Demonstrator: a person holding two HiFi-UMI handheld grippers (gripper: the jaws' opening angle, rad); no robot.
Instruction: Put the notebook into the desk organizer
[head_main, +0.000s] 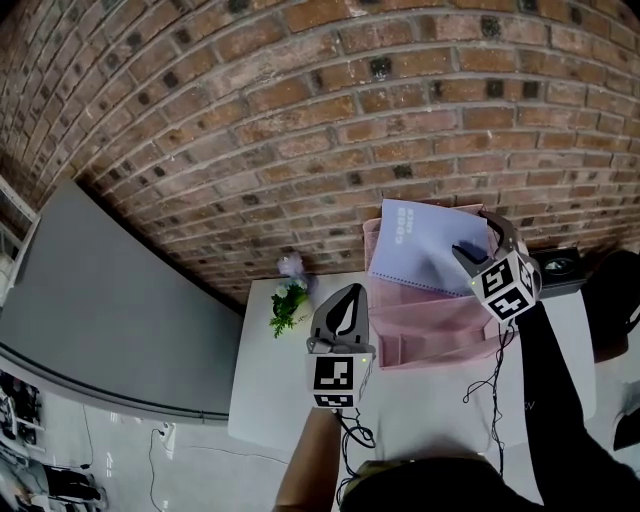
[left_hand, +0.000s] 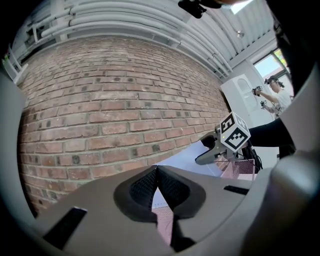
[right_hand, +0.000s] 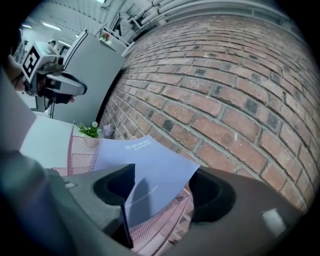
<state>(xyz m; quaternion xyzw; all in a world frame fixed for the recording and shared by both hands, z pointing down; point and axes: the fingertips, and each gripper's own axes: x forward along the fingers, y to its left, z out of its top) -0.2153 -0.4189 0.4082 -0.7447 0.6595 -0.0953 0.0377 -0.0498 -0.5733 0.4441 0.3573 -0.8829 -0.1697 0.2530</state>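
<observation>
The lavender notebook (head_main: 425, 243) stands on edge in the pink mesh desk organizer (head_main: 430, 325), its top leaning toward 12 o'clock against the brick wall (head_main: 300, 110). It seems to sit in the rearmost slot, though the mesh hides its lower edge.

The right gripper (right_hand: 162, 192) hangs at the notebook's 3 o'clock corner. Its jaws stand wide, with the corner between them and neither pad pressing on the cover. The right gripper view shows a clear gap on each side of the sheet.

The left gripper (left_hand: 157, 187) is held above the white table (head_main: 265, 400), at about 9 o'clock from the organizer and well apart from the notebook. Its jaws are closed together with nothing between them.

A small plant (head_main: 288, 305) stands on the table near the wall, at 9 o'clock from the organizer. A black object (head_main: 560, 265) sits at the organizer's 3 o'clock side.
</observation>
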